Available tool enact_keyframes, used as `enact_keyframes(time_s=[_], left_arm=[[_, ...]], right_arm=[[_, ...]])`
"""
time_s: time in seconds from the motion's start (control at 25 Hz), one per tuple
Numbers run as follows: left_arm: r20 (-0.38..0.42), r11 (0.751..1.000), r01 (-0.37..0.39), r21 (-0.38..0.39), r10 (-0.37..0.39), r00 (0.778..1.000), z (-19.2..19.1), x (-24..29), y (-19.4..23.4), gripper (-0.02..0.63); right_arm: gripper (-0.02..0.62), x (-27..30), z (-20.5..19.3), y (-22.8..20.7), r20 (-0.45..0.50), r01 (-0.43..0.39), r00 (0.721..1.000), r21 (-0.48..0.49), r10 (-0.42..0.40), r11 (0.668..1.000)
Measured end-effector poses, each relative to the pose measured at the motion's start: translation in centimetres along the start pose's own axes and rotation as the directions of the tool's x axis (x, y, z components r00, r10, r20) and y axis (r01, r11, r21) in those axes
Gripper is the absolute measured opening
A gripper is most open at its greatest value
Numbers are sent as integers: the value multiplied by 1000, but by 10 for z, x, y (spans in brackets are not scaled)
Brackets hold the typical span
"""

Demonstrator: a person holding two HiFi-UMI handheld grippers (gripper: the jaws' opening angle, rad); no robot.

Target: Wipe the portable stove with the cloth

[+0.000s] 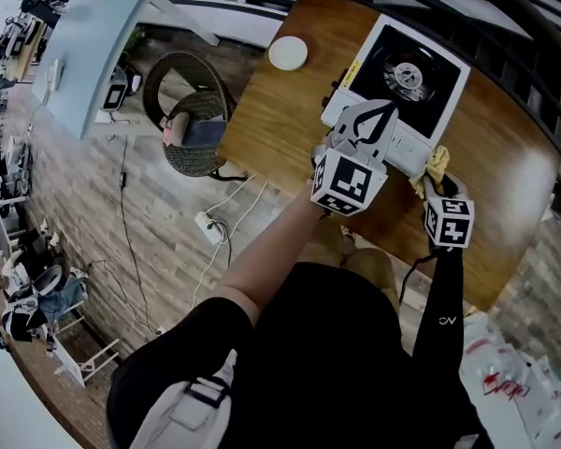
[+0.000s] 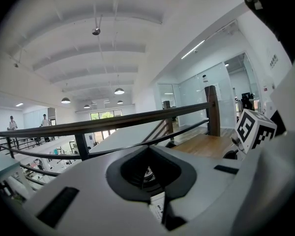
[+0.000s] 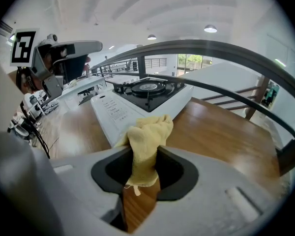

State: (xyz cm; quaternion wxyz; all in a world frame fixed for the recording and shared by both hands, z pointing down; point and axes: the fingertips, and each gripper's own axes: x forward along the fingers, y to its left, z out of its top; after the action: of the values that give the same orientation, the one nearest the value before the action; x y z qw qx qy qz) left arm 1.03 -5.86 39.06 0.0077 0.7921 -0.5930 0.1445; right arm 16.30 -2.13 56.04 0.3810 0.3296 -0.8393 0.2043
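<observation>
- Cloth [image 3: 147, 136], yellow, is pinched in the right tool [image 3: 143, 171]; its jaws are clamped on the cloth's middle, and a bunched end sticks out ahead of them.
- We see the portable stove [image 1: 404, 78] on the wooden surface [image 1: 280, 120]: white body, black top, burner in the middle, control panel facing the person.
- In the head view the cloth sits just beside the stove's front right corner. From the right gripper view we cannot tell whether it touches the panel edge.
- Left tool [image 1: 370, 125] has its jaws together with nothing between them. It hangs over the stove's front panel, and its own view looks out over the burner at the railing.
- White round dish [image 1: 288, 52] lies well apart, off the stove's far left corner; we judge it no part of this task.
- Step as we judge it: cloth in hand and brought to the stove, with the wipe itself at its start.
- Next move, as we judge it: bring the bunched end down onto the white panel or black top and sweep with light pressure.
- The sweep should skirt the burner grate so the cloth does not snag.
- The left tool could steady the stove body if it slides.
</observation>
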Motion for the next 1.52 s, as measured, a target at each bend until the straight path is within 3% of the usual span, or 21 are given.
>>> enact_keyframes(time_s=[0.32,0.52,0.68,0.88,1.04,1.28,1.52], left_arm=[[29,998,-59,11,59,998,7,-2,61,6],[40,998,-63,26,61,997,9,12,117,6],[42,998,-55,29,54,998,6,31,169,6],[52,1000,-20,17,19,998,1,64,215,6],[41,1000,-7,11,6,999,-6,78,236,6],[23,999,-8,-45,10,1000,-10,75,271,6],[0,999,-2,-50,2,1000,-33,58,262,6]], right_arm=[[117,-9,86,-20,140,117,983,0,-116,993],[117,14,173,1,238,104,966,-11,-98,995],[117,47,252,28,297,92,953,-73,-66,993],[117,107,320,45,280,84,959,-150,-39,985],[117,153,346,53,224,79,974,-189,-35,979],[117,192,353,50,68,164,986,-280,-151,946],[117,187,325,79,24,98,995,-333,-95,938]])
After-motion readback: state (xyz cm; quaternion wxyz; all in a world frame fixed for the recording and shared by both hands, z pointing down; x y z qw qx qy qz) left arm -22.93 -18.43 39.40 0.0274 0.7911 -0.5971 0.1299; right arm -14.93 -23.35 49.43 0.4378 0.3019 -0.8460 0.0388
